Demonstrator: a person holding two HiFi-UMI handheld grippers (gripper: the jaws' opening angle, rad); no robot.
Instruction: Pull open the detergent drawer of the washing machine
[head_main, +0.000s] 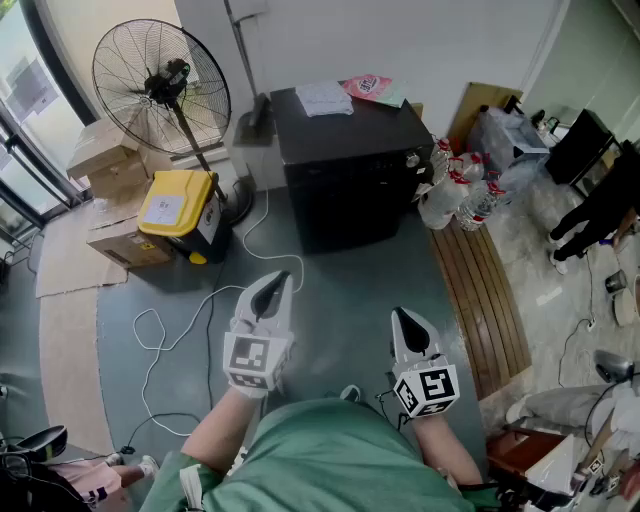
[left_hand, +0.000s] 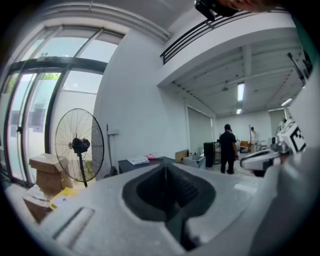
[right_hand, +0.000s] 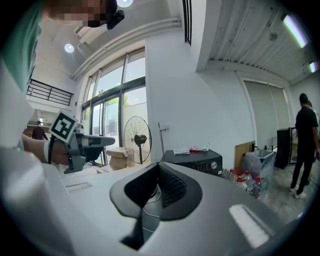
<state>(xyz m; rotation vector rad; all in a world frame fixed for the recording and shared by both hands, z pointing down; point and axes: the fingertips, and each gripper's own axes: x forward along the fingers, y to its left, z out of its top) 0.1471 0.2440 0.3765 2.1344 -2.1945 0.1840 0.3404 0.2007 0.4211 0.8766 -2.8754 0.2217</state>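
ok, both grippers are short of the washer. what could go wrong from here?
White cable loops across the floor between the person and the washing machine: likely trip or snag.
Left gripper and right gripper are both shut; one must open before it can take the drawer.
Bottles crowd the machine's side: easy to knock.

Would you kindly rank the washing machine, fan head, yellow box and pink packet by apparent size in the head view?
1. washing machine
2. fan head, though it stands nearer the camera
3. yellow box
4. pink packet
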